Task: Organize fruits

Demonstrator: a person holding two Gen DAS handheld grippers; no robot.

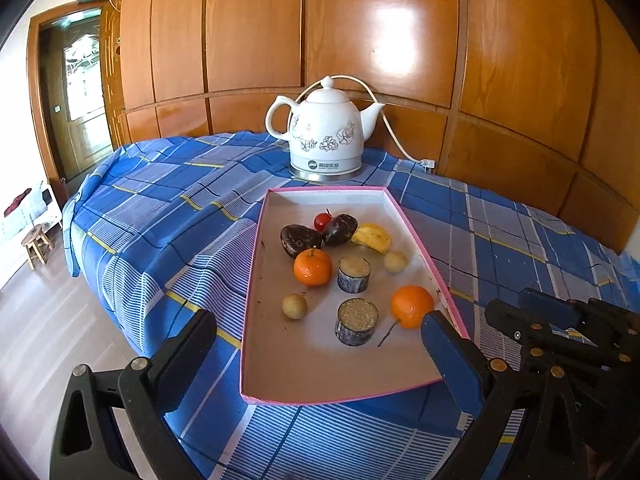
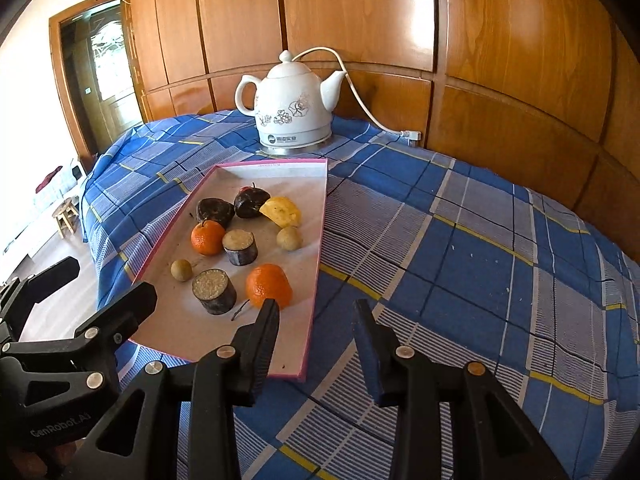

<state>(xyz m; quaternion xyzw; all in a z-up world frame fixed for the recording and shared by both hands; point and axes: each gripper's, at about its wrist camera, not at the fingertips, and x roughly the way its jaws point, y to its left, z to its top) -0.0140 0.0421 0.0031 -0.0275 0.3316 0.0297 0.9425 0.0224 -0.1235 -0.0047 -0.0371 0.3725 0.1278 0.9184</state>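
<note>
I hold both grippers empty with jaws apart, left gripper wide and right gripper narrower, just before the pink-rimmed tray of fruit.

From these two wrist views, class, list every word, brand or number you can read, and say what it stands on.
"GenRobot.AI": embossed on the left gripper body, in the right wrist view.
Kettle base: a round logo with characters, too blurred to read.
Tray far rim: a small printed line, too small to read.
Nothing else is legible.

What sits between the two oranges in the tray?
A cut cane piece stands between the far orange and the near orange, clearest in the left wrist view.
</note>
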